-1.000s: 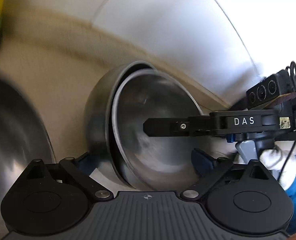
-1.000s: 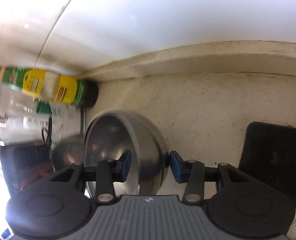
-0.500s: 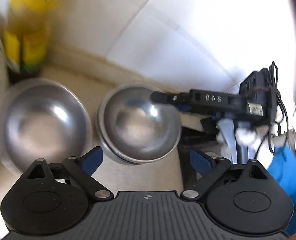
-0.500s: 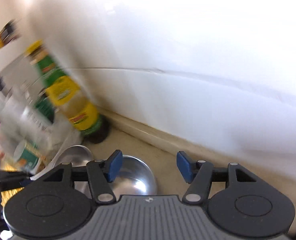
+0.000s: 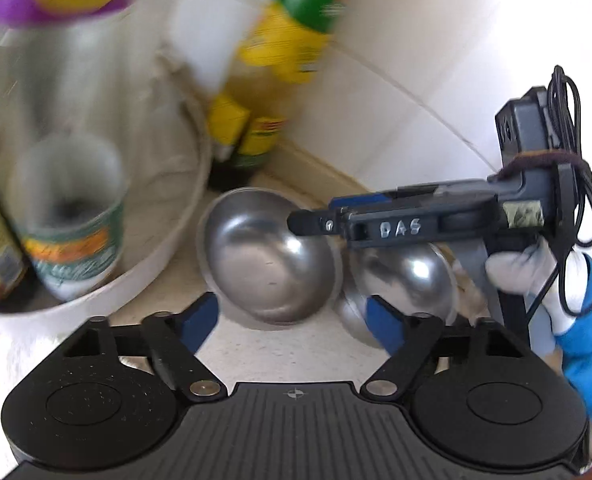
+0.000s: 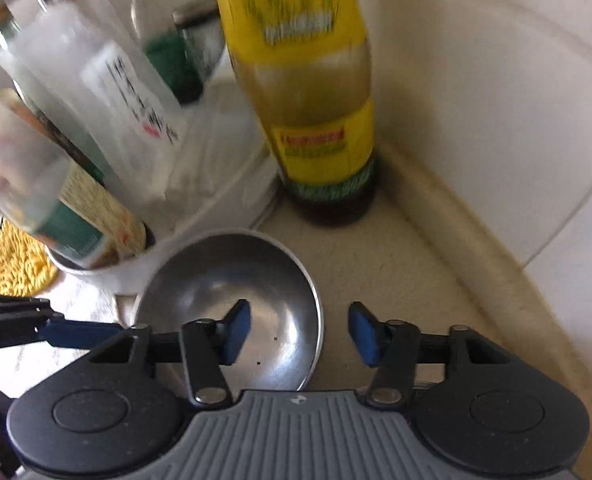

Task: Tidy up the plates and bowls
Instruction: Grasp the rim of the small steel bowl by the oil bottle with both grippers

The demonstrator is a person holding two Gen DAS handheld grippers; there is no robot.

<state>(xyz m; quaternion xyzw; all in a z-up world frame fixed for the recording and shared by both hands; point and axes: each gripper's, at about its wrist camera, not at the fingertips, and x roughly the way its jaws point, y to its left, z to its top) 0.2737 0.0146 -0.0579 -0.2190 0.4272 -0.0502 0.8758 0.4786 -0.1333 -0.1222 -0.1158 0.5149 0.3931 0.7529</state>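
Two round stainless-steel bowls, one (image 5: 270,254) beside the other (image 5: 405,276), sit near the desk's back corner by a yellow-labelled bottle (image 6: 315,92). The right wrist view shows only one. Both the left gripper (image 5: 292,316) and the right gripper (image 6: 299,332) have spread jaws, closing on nothing.

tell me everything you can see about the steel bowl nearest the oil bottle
The steel bowl is round, shallow and plain brushed metal with a thin rolled rim, and looks empty apart from a few dark specks. It sits upright on the speckled beige counter, just in front of the oil bottle and beside the white tub. In the left wrist view its right edge meets or overlaps a second bowl. No gripper touches it.
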